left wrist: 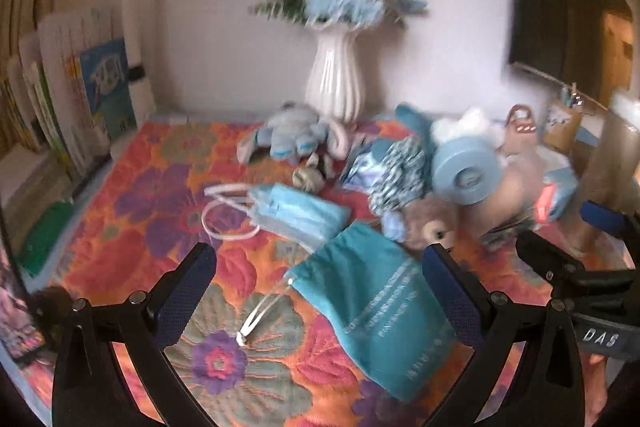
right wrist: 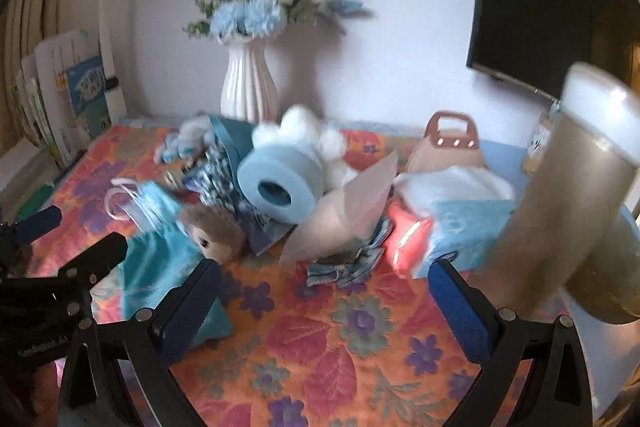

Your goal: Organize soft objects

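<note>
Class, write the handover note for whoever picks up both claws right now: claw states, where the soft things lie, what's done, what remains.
Left claw: open, empty, above the teal drawstring pouch.
Right claw: open, empty, over bare floral cloth.
Soft things lie loose on the cloth: blue face masks behind the pouch, blue plush toy near the white vase, brown plush toy, blue foam roll, white fluffy plush, patterned fabrics, pink packet.
Done: nothing visibly sorted.
Left: everything; the pouch looks like the nearest pick for the left claw.
</note>
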### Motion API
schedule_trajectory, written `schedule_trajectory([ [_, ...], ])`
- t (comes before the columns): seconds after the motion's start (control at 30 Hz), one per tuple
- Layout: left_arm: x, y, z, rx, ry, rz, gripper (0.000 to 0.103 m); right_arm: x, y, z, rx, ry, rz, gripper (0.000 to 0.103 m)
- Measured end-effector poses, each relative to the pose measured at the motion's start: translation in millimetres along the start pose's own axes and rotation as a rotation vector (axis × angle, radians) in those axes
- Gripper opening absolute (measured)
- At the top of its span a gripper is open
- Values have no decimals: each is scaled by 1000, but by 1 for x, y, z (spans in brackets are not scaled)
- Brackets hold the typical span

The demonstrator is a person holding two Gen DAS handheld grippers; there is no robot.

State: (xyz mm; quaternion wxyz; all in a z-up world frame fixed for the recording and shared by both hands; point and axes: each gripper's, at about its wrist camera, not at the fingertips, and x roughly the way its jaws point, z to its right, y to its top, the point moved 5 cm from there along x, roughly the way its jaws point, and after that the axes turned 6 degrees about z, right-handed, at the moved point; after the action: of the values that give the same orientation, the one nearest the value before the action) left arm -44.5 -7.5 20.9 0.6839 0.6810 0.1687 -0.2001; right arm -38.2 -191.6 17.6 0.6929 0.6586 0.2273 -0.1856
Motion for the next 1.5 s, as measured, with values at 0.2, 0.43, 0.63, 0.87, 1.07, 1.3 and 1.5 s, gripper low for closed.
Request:
schedule_trajectory([
  [0.2, 11, -11, -5, -49, -27, -54, 102, 17, -7, -3, -17, 14, -34, 103],
  [0.43, 3, -11, 4, -20, -41, -31, 102, 22, -11, 0, -26, -18, -49, 103],
  [0.63, 4, -9, 3, -35, -75, -36, 102, 21, -12, -2, -26, -12, -42, 103],
  [0.87, 0, -9, 9, 4, -72, -21, 102, 24, -12, -1, -7, -13, -53, 103],
  [1.07, 1, -9, 10, 6, -70, -26, 102, 23, -13, -1, -4, -14, -55, 103],
  [1.3, 2, -10, 10, 2, -75, -31, 102, 24, -13, -1, -3, -15, -58, 103],
  [1.5, 4, -10, 9, -4, -67, -36, 102, 23, -13, 0, 4, -11, -56, 103],
])
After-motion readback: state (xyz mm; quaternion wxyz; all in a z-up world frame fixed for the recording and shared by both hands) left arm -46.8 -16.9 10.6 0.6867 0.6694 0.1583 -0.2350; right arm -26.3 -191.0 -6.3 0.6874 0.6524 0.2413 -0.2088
